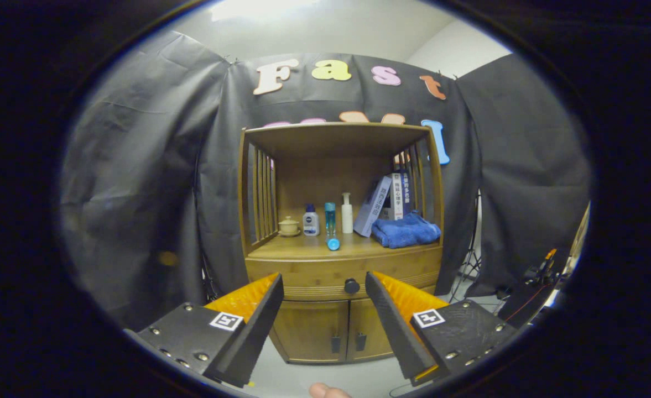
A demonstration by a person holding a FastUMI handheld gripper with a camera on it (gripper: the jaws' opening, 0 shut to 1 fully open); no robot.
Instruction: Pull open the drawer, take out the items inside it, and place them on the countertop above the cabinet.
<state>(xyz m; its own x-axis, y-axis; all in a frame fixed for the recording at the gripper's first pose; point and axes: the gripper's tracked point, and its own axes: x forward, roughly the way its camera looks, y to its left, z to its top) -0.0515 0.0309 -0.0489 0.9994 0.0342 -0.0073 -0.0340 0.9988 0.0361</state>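
Item one: the shallow wooden drawer point(343, 276) with a round dark knob point(352, 286), set in the front of a bamboo-coloured wooden cabinet point(342, 326). We record it as closed, its face flush with the cabinet front. The knob sits between the fingers and beyond their tips.

Item two: the hand-held gripper point(324, 290), released, its two fingers spread wide and touching nothing, well short of the cabinet.

Item three: the desk point(308, 249), the countertop directly above the drawer, roofed by a slatted wooden hutch point(336, 135). On it, from left to right, we list:
- a small cream ceramic lidded cup on a saucer point(288, 226);
- a squat white bottle with a blue cap point(310, 221);
- a slim translucent blue tube point(331, 232), apparently lying with its cap toward us, though the view is too small to be sure;
- a tall white pump bottle point(347, 213);
- a few books point(387, 200) leaning against the right-hand slats;
- a folded blue towel point(405, 230) in front of the books.

Item four: two lower cabinet doors point(331, 329), shut, each with a small dark handle.

Item five: a fingertip point(328, 392) of a person, below the fingers.

Item six: dark equipment with an orange part point(538, 276) on the floor to the right of the cabinet.
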